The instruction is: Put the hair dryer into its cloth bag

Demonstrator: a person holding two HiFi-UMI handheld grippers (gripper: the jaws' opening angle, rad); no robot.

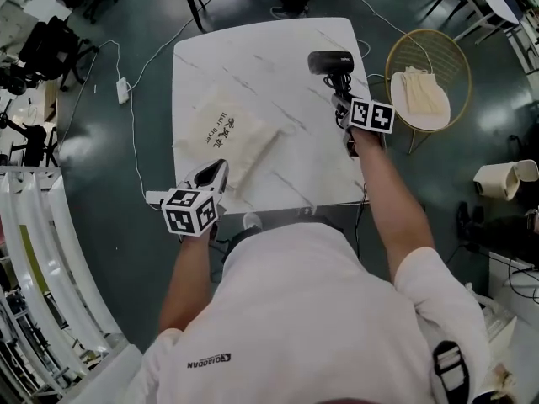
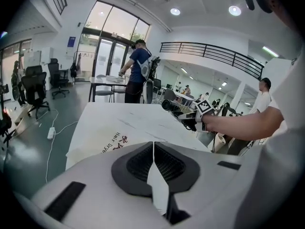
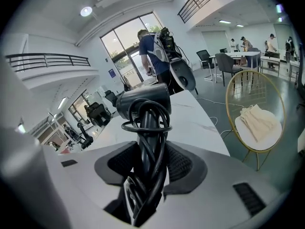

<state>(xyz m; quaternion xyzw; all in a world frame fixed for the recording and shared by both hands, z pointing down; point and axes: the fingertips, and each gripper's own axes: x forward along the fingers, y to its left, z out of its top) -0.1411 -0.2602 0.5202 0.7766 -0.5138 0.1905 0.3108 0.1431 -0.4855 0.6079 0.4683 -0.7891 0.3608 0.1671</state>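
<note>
A cream cloth bag (image 1: 223,137) with dark print lies flat on the left half of the white marble table (image 1: 278,49). My left gripper (image 1: 215,175) is at the bag's near edge, shut on a thin fold of its cloth (image 2: 157,185); the printed bag (image 2: 102,140) spreads beyond the jaws. The black hair dryer (image 1: 330,61) hangs above the table's right side. My right gripper (image 1: 341,101) is shut on its handle, which has the black cord wound around it (image 3: 145,142). The dryer's barrel (image 3: 143,99) sticks up past the jaws.
A gold wire chair (image 1: 459,57) with a folded cream cloth (image 1: 421,95) stands right of the table. A power strip (image 1: 123,91) and cables lie on the floor at the left. White racks (image 1: 34,251) line the left edge. A person (image 2: 138,70) stands at a far table.
</note>
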